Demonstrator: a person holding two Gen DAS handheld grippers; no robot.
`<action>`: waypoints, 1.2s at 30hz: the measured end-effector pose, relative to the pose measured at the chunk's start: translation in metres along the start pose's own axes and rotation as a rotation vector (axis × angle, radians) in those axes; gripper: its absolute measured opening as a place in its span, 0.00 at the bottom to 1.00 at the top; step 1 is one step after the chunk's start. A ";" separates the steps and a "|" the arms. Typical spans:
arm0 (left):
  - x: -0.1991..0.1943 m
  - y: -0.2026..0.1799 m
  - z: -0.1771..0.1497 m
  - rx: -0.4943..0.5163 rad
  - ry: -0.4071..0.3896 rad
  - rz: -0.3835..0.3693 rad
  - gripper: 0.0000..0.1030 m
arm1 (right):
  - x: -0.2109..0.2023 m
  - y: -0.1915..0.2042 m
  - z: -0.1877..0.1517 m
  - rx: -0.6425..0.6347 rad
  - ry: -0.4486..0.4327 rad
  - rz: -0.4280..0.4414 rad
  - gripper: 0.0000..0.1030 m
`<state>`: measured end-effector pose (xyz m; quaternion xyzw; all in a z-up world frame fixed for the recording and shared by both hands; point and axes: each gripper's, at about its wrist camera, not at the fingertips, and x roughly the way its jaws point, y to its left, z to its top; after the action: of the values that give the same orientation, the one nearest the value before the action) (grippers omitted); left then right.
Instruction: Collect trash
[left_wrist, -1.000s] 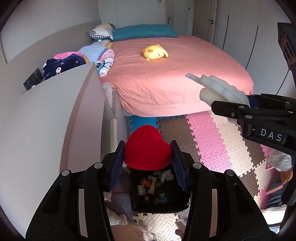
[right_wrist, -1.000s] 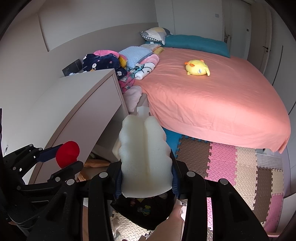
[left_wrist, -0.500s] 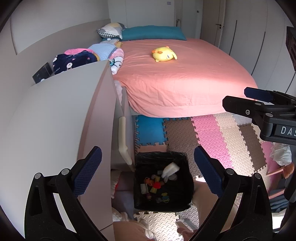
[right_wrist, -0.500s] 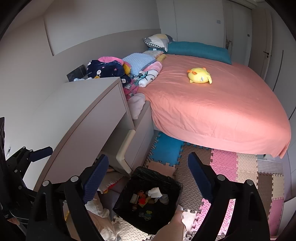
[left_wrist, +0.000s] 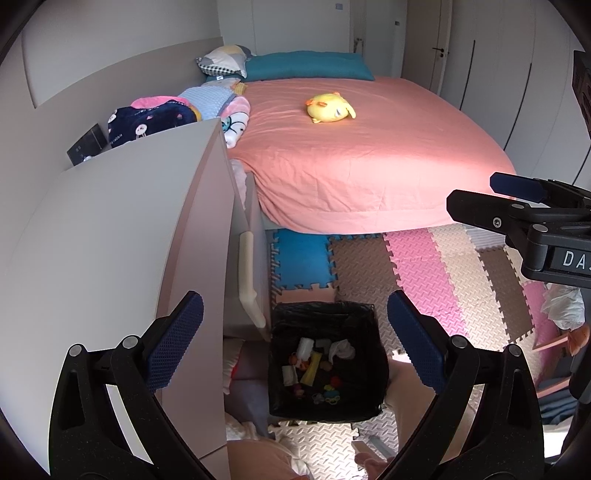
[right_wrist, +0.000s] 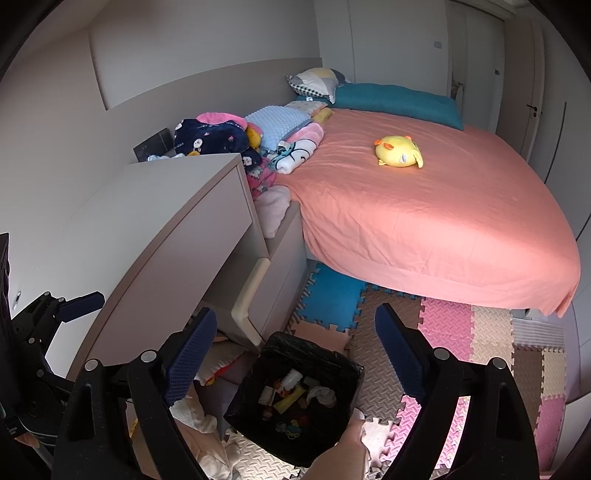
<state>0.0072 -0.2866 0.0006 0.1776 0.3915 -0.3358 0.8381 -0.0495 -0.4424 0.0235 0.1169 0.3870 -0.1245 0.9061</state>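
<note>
Two grippers, the left gripper (left_wrist: 295, 343) and the right gripper (right_wrist: 295, 352), hang wide open and empty, each above the black trash bin (left_wrist: 325, 408) at the bottom middle of its picture.

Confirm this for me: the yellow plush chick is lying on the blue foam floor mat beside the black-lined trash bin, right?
Not quite. The yellow plush chick lies on the pink-sheeted bed, not on the blue foam floor mat. The black-lined trash bin does stand on the floor near that mat. The right wrist view shows this clearly.
</note>
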 end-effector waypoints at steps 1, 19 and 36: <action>0.000 0.001 0.000 -0.003 -0.002 0.004 0.93 | 0.001 0.000 0.000 0.000 0.000 0.001 0.85; -0.001 -0.004 -0.001 0.010 -0.015 0.017 0.94 | 0.003 -0.001 -0.003 0.007 0.009 -0.004 0.85; -0.001 -0.007 0.000 0.015 -0.025 0.025 0.94 | 0.003 -0.004 -0.004 0.011 0.009 -0.005 0.85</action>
<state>0.0020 -0.2911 0.0013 0.1845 0.3764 -0.3305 0.8456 -0.0513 -0.4448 0.0177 0.1215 0.3905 -0.1284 0.9034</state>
